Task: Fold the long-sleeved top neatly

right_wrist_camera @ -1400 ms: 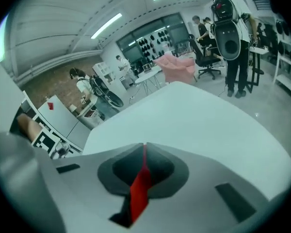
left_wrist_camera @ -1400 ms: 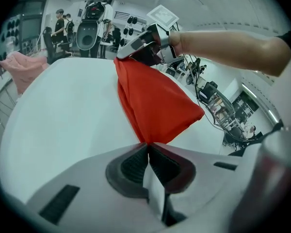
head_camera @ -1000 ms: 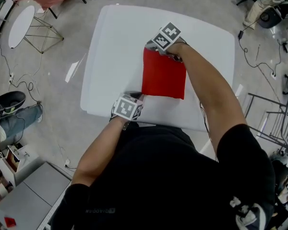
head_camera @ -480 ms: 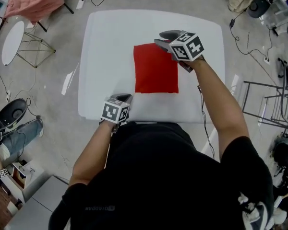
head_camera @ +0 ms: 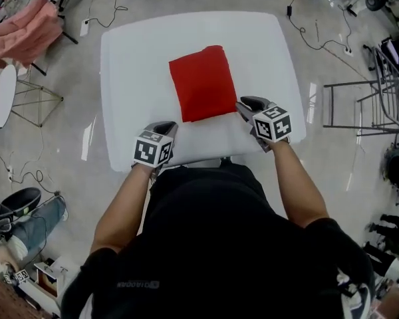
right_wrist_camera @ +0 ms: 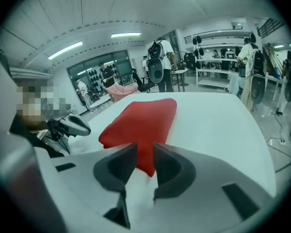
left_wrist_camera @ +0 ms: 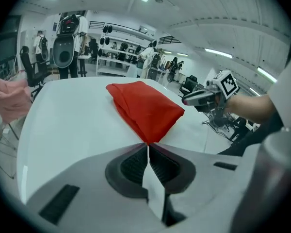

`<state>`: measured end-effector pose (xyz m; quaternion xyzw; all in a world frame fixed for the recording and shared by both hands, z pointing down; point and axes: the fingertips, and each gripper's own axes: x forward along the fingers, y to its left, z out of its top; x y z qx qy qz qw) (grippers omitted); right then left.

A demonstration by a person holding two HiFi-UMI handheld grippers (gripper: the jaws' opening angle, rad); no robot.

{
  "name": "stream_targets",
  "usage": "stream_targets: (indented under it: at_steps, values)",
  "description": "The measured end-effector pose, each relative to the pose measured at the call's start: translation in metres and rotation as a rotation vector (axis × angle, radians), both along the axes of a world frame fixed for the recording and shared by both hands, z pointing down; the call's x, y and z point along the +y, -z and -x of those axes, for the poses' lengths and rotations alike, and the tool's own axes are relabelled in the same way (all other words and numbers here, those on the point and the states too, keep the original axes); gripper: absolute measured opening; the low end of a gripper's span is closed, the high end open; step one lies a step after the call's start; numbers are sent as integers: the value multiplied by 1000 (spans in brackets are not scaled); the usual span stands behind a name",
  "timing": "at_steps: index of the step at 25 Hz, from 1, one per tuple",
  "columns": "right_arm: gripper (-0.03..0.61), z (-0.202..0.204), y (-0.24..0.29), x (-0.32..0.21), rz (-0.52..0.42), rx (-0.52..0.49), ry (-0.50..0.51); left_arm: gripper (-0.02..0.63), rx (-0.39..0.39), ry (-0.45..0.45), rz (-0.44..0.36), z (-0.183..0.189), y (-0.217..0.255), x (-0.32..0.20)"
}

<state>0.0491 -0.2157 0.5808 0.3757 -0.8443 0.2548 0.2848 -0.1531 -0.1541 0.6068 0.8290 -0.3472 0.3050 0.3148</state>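
Red cloth makes up the folded long-sleeved top (head_camera: 201,83), which in the head view lies as a compact, roughly square packet a little beyond the middle of the rounded white desk (head_camera: 130,58), its edges fairly straight, slightly skewed to the desk's sides, and no sleeve showing loose. The left gripper (head_camera: 165,126) sits near the packet's near left corner and the right gripper (head_camera: 243,104) just beside its near right corner; neither appears to touch the cloth. In the left gripper view the fingers (left_wrist_camera: 136,161) meet along a thin line with nothing caught between them, and the top's (left_wrist_camera: 145,108) pointed corner lies on the desk just past their tips; the stacked layers show along its left edge, plump rather than pressed flat. In the right gripper view the right gripper's fingers (right_wrist_camera: 167,164) stand partly apart, having just been closing, and only the near corner of the top (right_wrist_camera: 140,120) is seen through the gap, lying on the desk beyond the pads rather than gripped. The upper face looks smooth, with a soft bulge at the far end. Judged from this, the folding looks done or nearly so: what may remain is pressing the packet flatter or squaring it to the desk.
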Motion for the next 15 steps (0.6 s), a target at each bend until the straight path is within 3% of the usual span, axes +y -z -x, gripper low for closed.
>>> stream_targets:
  at_steps: [4,7,13,15]
  values:
    - [77,-4,-13,26,-8,22,-99,12,-2,-55,-47,0,12,8]
    - [61,-2,-3,43,-25,-31,-167,12,-3,-82,-87,-2,25,19]
    - [52,3,31,70,-62,-118,-170,12,52,-2,-188,-11,68,26]
    - [17,4,47,72,-95,-142,-144,12,74,33,-221,-17,82,30]
